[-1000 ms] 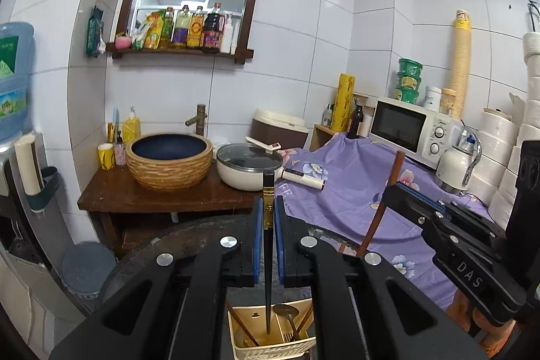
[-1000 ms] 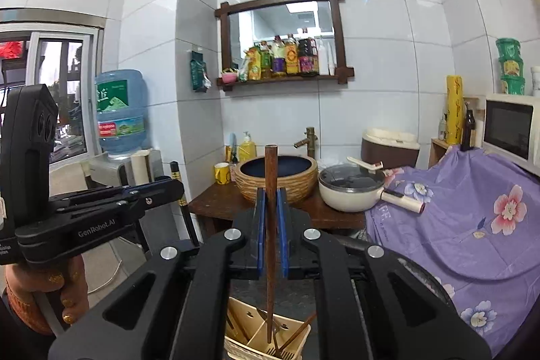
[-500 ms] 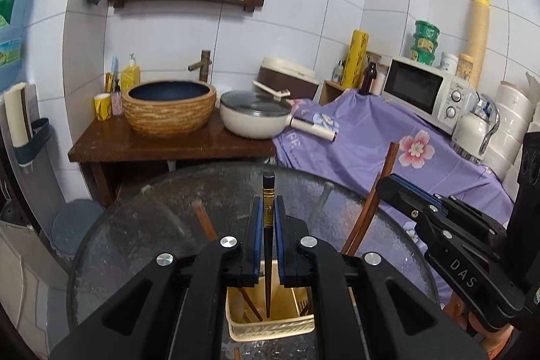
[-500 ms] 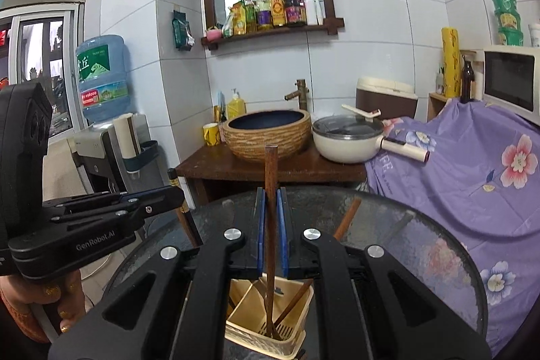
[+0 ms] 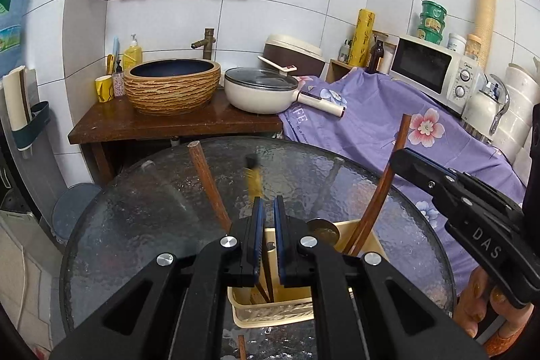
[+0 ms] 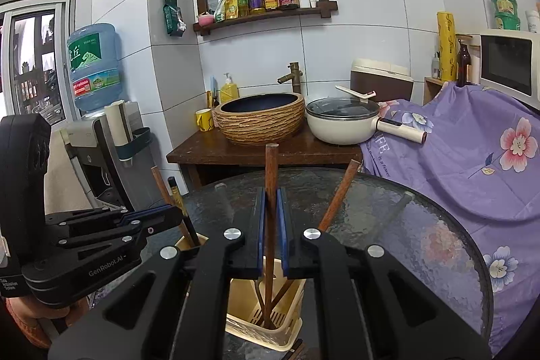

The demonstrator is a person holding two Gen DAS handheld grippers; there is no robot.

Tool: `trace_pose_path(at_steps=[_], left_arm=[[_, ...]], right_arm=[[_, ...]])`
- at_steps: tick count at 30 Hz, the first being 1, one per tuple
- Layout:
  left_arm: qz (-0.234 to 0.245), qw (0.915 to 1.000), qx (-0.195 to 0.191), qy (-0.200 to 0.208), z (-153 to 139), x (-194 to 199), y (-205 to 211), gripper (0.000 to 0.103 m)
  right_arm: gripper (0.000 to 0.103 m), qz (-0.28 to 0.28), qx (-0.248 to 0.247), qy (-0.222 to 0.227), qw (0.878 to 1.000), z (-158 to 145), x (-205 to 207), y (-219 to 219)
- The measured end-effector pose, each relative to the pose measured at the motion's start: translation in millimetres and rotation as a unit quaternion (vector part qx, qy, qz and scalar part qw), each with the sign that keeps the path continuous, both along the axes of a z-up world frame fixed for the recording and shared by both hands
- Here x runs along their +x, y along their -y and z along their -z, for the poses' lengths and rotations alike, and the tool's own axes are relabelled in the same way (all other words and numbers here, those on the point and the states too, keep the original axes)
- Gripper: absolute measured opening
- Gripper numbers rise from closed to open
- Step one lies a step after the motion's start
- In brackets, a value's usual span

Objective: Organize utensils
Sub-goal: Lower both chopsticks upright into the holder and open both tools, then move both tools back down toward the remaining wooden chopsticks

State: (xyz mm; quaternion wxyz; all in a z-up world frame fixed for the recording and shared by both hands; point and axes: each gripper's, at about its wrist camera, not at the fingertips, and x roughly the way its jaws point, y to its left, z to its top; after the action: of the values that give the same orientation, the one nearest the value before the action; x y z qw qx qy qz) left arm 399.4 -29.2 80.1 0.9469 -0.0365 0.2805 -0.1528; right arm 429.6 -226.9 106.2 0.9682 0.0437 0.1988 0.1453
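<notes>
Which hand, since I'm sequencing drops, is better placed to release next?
Right: the right gripper holds the brown chopstick upright, tip inside the utensil holder. At the left gripper, the black chopstick is blurred, grip unclear.

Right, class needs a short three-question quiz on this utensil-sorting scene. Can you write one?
1. True or false: the right hand-held gripper grips a brown chopstick whose lower end is inside the utensil holder.
2. The holder stands on: A) glass table B) wooden counter C) purple cloth.
3. In the right wrist view, on which side of the woven basin does the lidded pan sit?

Key: 1 true; 2 A; 3 its right.
</notes>
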Motion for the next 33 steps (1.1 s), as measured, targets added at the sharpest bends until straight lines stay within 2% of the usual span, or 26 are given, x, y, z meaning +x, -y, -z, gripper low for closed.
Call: trace_pose_path(at_steps=[3, 6, 7, 9, 10, 11, 12, 13, 14, 15, 18, 22, 26, 33], left_arm=[[0.002, 1.0000, 0.000, 0.001, -2.6, 0.5, -1.1, 0.011], [0.004, 0.9998, 0.005, 0.018, -6.9, -6.2, 0.1, 0.026], [0.003, 0.9997, 0.005, 0.025, -8.2, -9.6, -0.3, 0.031], [0.002, 0.9995, 0.005, 0.031, -9.2, -16.6, -1.8, 0.038], [0.002, 0.9995, 0.003, 0.032, -8.9, -20.5, -3.7, 0.046], [0.001, 0.9995, 0.001, 0.032, -8.2, -24.7, -5.7, 0.058], [-0.002, 0.9995, -0.002, 0.032, -5.5, -32.4, -9.7, 0.065], [-0.005, 0.9995, -0.002, 0.032, -2.9, -37.8, -12.2, 0.078], [-0.010, 0.9994, -0.001, 0.032, 1.2, -45.1, -15.4, 0.086], [-0.012, 0.9994, 0.001, 0.031, 4.7, -50.2, -17.7, 0.087], [-0.012, 0.9998, 0.012, 0.008, 24.8, -65.2, -24.8, 0.089], [-0.027, 0.9983, 0.034, -0.038, 63.7, -79.2, -35.3, 0.088], [-0.027, 0.9929, 0.044, -0.107, 107.6, -88.4, -44.1, 0.071], [-0.015, 0.9869, 0.047, -0.154, 144.4, -104.0, -43.9, 0.055]], right_arm=[[0.008, -0.006, 0.007, -0.002, 1.000, 0.0, 1.2, 2.4], [0.011, -0.003, 0.000, 0.007, 1.000, -0.5, -3.3, 2.9], [0.014, -0.002, 0.001, 0.009, 1.000, -0.9, -5.6, 2.6], [0.031, 0.001, 0.003, 0.013, 1.000, -0.1, -12.6, 4.5], [0.035, 0.005, 0.003, 0.016, 1.000, 0.7, -16.6, 5.7], [0.039, 0.011, 0.002, 0.018, 1.000, 1.6, -21.9, 7.7], [0.040, 0.015, 0.001, 0.019, 1.000, 3.2, -27.4, 9.1], [0.040, 0.018, -0.001, 0.017, 1.000, 7.1, -36.5, 11.2], [0.041, 0.020, -0.002, 0.013, 1.000, 10.7, -42.7, 12.8], [0.044, 0.023, -0.006, 0.005, 1.000, 16.4, -50.4, 14.3], [0.050, 0.025, -0.018, -0.022, 0.999, 40.0, -70.7, 17.8], [0.050, 0.026, -0.033, -0.085, 0.995, 83.4, -86.7, 17.6], [0.050, 0.016, -0.037, -0.161, 0.986, 130.4, -97.5, 12.6], [0.050, 0.002, -0.059, -0.207, 0.977, 175.3, -112.6, -9.7]])
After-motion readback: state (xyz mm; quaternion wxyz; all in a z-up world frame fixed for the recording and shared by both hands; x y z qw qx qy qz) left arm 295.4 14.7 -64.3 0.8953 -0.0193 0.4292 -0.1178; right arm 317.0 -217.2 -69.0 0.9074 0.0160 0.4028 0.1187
